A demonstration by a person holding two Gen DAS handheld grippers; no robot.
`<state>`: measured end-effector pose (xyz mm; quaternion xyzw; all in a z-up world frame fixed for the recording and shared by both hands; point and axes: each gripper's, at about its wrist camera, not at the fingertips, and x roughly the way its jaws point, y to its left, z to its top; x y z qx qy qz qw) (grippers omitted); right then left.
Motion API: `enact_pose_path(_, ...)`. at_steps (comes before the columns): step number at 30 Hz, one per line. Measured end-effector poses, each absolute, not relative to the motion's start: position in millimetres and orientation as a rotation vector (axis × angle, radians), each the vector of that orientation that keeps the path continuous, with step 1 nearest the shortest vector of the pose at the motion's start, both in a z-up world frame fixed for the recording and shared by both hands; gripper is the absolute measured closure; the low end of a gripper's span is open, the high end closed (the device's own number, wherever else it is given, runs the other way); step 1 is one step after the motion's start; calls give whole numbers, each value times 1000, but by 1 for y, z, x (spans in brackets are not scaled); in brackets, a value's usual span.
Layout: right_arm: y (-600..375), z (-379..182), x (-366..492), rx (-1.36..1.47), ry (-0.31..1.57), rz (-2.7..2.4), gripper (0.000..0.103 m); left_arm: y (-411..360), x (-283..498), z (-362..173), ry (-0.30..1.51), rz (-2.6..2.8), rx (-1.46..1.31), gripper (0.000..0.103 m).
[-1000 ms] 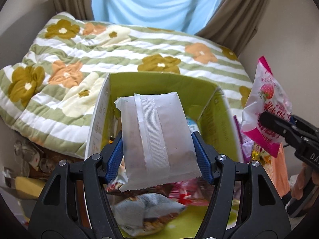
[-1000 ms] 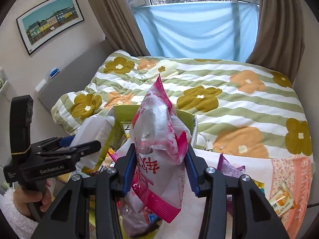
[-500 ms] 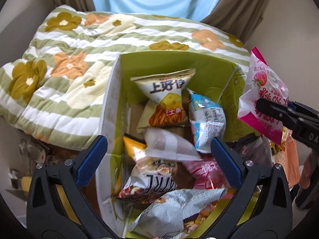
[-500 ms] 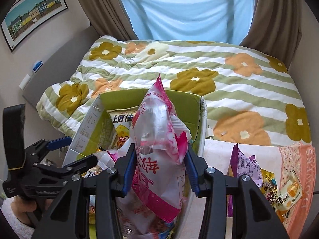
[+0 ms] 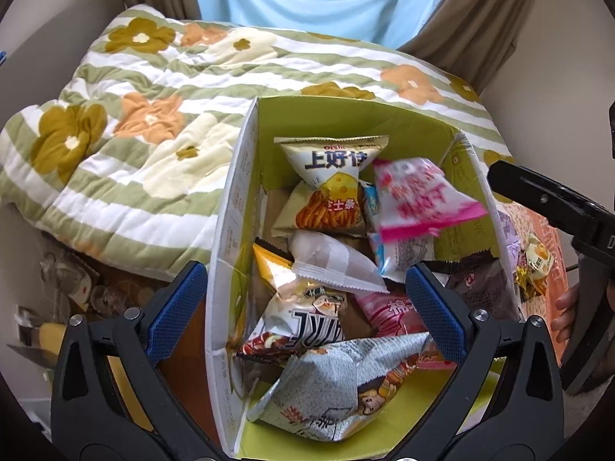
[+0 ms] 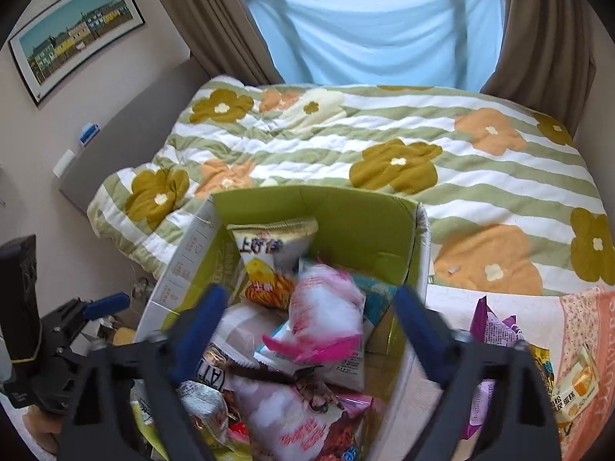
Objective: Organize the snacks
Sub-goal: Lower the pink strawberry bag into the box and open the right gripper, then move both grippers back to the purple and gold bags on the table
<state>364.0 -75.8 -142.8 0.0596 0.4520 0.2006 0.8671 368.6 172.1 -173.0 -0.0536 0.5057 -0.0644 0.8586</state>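
Observation:
A cardboard box (image 5: 246, 192) with a green lining stands against the bed, and several snack bags lie in it. My left gripper (image 5: 303, 288) hangs open over it with nothing between its pads. The white packet (image 5: 330, 257) lies in the box, below a cheese-stick bag (image 5: 330, 176). My right gripper (image 6: 311, 299) is opening above the box. The pink strawberry bag (image 6: 326, 311) is blurred between its spread jaws, free of both pads. In the left wrist view that pink bag (image 5: 419, 196) hangs over the box's right side, beside one of the right gripper's fingers (image 5: 538, 196).
A striped quilt with flowers (image 6: 384, 146) covers the bed behind the box. More snack packets (image 6: 496, 330) lie on a patterned cloth (image 6: 588, 322) right of the box. A hand (image 5: 565, 307) holds the right gripper's handle. Clutter (image 5: 69, 284) sits on the floor left of the box.
The left gripper opened and the white packet dropped into the box. The right gripper, shut on the pink bag until half a second ago, has opened and the bag is falling. Both grippers moved nearer the box.

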Motion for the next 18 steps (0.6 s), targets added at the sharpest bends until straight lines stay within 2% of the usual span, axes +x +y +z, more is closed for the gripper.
enact_pose_path(18,-91,-118,303,114,867,367,9,148,321,-147,983,-199,-82,1)
